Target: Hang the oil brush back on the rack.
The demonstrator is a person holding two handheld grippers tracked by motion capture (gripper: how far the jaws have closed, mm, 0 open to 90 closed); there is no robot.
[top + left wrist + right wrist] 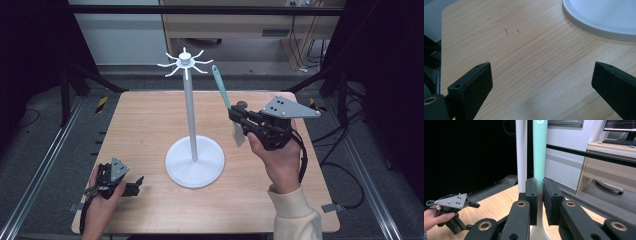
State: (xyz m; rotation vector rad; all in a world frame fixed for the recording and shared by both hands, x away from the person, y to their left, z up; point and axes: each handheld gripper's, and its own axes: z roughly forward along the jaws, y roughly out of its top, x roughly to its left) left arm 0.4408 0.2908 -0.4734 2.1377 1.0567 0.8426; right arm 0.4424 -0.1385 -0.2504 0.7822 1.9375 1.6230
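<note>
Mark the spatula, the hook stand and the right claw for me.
spatula (pixel 220 84), high view, on its teal handle above the grip.
hook stand (pixel 189 115), high view, on the white pole halfway up.
right claw (pixel 540 195), right gripper view, between the two black pads clamping the handle.

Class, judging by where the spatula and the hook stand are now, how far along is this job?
Done: the right gripper has shut on the teal spatula and holds it off the table, handle up. In hand: it stands beside the white stand, below the hooks. Left: hanging it. The left gripper rests open.
</note>
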